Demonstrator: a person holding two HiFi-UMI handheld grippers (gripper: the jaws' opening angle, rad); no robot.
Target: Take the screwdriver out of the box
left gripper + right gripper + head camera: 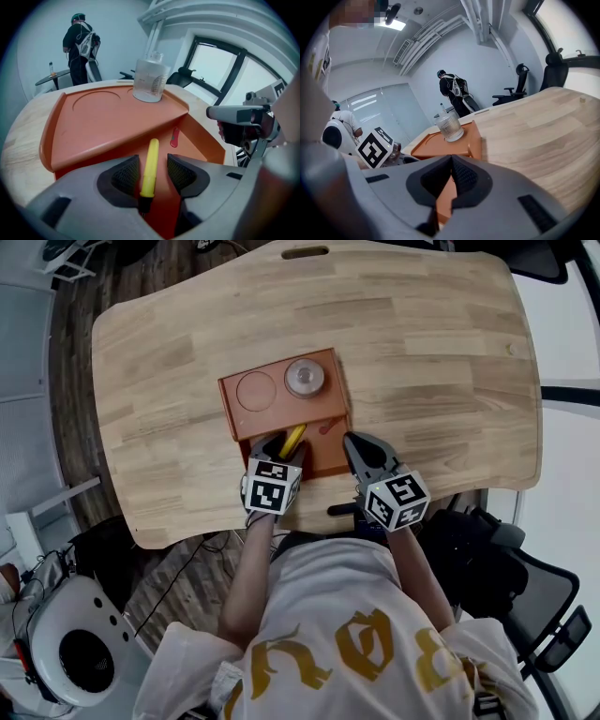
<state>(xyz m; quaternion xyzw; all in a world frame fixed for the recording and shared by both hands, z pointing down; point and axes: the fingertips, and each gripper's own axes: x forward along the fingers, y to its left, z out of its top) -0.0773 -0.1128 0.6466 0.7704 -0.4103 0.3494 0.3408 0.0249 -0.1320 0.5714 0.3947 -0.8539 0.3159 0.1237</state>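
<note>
An orange box (277,414) lies on the wooden table (422,362), its open compartment toward me. The yellow-handled screwdriver (292,439) lies in that compartment. My left gripper (281,448) points down into it. In the left gripper view the screwdriver (150,164) runs between the jaws of the left gripper (152,160), which stand open, with a gap on the right side. My right gripper (354,442) hovers by the box's near right corner. Its pads meet in the right gripper view, so the right gripper (451,161) is shut and empty.
A clear glass jar (305,377) stands on the box's raised part beside a round recess (255,390). A small red tab (175,137) lies in the compartment. The table's front edge is just under my hands. A person (79,42) stands far off; office chairs (520,84) beyond.
</note>
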